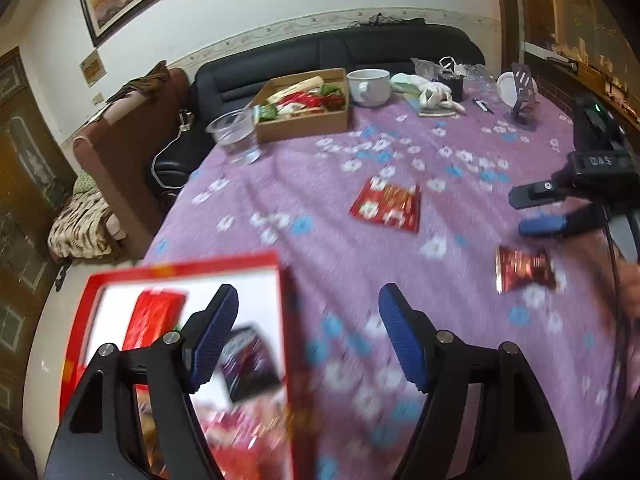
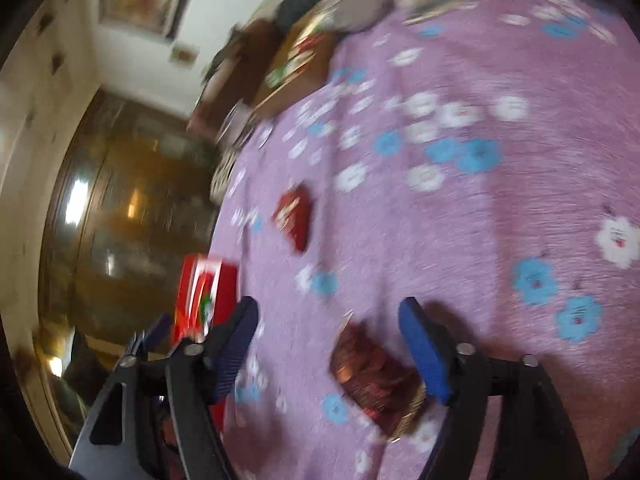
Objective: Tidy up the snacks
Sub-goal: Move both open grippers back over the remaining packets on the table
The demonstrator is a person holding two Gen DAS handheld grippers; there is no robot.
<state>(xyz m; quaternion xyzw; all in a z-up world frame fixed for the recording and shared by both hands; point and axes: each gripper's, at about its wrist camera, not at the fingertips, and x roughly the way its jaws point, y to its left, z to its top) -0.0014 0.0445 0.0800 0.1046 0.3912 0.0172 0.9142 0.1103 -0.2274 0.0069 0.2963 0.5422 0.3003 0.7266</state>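
Both views blurred. Left hand-held gripper [image 1: 308,336] spread wide, partly hiding red box [image 1: 180,280]; right hand-held gripper [image 2: 328,344] spread over dark-red packet [image 2: 372,380].

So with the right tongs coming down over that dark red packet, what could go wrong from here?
1. The right tongs are open around the dark red snack packet, which lies off-centre near one finger; closing could pinch only an edge.
2. Both views are motion-blurred, so a fast approach might push the packet along the purple tablecloth.
3. The red box sits at the table edge and could be knocked.
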